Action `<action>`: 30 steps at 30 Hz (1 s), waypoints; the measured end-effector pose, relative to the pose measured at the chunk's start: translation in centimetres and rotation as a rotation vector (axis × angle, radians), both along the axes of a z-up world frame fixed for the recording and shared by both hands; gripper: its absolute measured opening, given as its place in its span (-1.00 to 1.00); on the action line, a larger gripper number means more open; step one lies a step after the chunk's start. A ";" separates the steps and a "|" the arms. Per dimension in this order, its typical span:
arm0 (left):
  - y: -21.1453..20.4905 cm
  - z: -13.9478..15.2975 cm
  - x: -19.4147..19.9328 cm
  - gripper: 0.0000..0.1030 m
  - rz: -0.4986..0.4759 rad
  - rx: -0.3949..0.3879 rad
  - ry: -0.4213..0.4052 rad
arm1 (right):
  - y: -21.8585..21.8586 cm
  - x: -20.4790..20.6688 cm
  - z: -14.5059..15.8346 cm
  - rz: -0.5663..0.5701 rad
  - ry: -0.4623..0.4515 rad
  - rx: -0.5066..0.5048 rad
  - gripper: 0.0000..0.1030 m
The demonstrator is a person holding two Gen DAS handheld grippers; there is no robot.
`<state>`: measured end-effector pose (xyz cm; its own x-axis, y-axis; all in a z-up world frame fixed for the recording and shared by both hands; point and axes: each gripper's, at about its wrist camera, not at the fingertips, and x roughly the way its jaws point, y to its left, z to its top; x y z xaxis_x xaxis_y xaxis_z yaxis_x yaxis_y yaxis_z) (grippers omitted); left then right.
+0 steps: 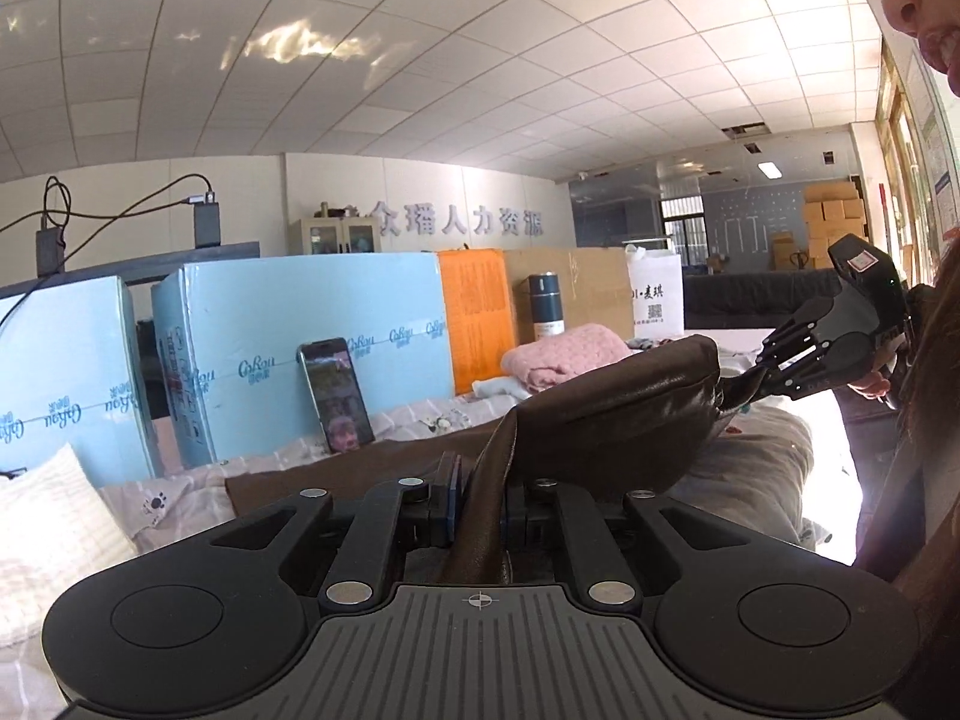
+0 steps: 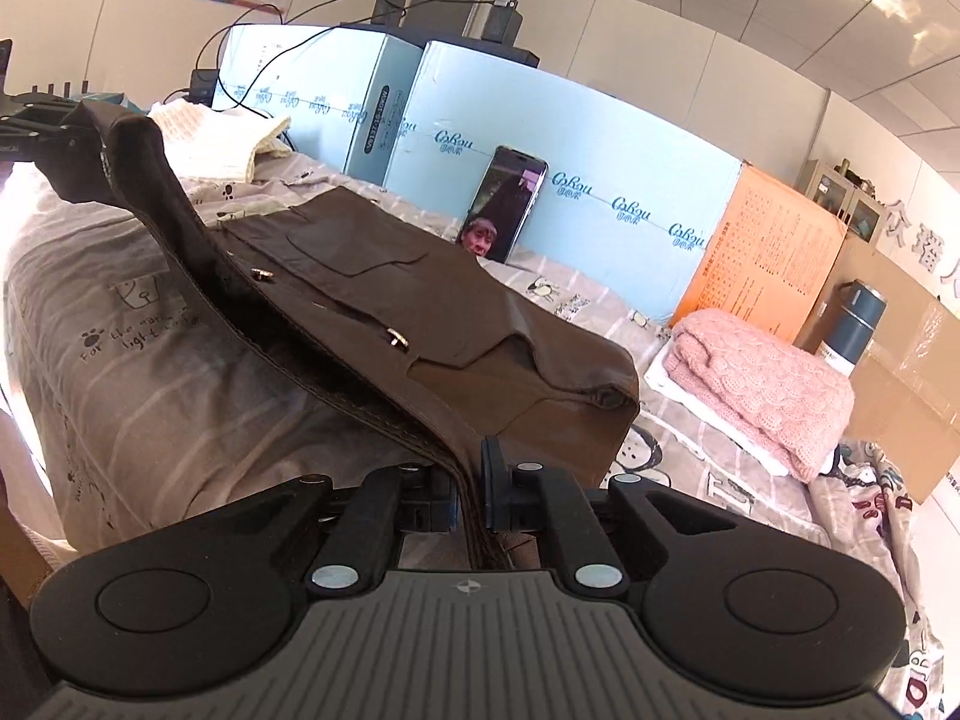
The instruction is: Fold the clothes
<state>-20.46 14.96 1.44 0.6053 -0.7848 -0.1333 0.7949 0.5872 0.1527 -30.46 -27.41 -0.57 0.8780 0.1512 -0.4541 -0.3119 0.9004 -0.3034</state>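
A brown leather-like jacket with snap buttons and flap pockets lies partly on the bed, its near edge lifted. My left gripper is shut on one end of that edge of the jacket. My right gripper is shut on the other end, with the folded hem pinched between the pads. The right gripper also shows in the left wrist view at the right, gripping the jacket. The left gripper shows at the far left of the right wrist view. The edge hangs taut between both grippers above the bed.
The bed has a grey patterned sheet. A folded pink knit, a cream knit, a propped phone, a blue flask, light-blue boxes and an orange box line the back. The person's face is at the upper right.
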 end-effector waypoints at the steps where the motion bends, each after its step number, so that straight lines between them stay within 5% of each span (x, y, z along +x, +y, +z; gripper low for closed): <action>1: -0.2 0.5 1.0 -0.80 -0.006 -0.002 -0.011 | -0.2 0.5 0.4 0.009 -0.015 0.006 -0.89; 6: -1.4 2.9 7.8 -0.80 -0.048 -0.025 -0.023 | -2.1 4.1 2.7 0.056 -0.091 0.079 -0.91; 11: -3.1 3.5 15.9 -0.80 -0.065 -0.038 0.062 | -4.4 10.8 3.6 0.101 -0.087 0.150 -0.91; 18: -5.5 1.4 25.6 -0.80 -0.069 0.018 0.226 | -7.1 20.6 1.8 0.138 0.046 0.240 -0.91; 25: -6.6 -2.3 31.6 -0.79 -0.079 0.080 0.412 | -9.2 25.8 -1.2 0.135 0.201 0.346 -0.90; 28: -6.5 -3.7 33.6 -0.63 -0.085 0.070 0.496 | -9.9 26.6 -2.2 0.137 0.235 0.396 -0.89; 30: -5.9 -4.3 34.6 -0.27 -0.077 0.028 0.550 | -10.5 26.6 -2.6 0.122 0.240 0.432 -0.72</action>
<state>14.16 9.08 -2.84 0.3814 -0.8155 -0.4354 0.8024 0.5259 -0.2820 -3.85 -37.88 -3.22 0.7209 0.4651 -0.5139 -0.4383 0.8803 0.1818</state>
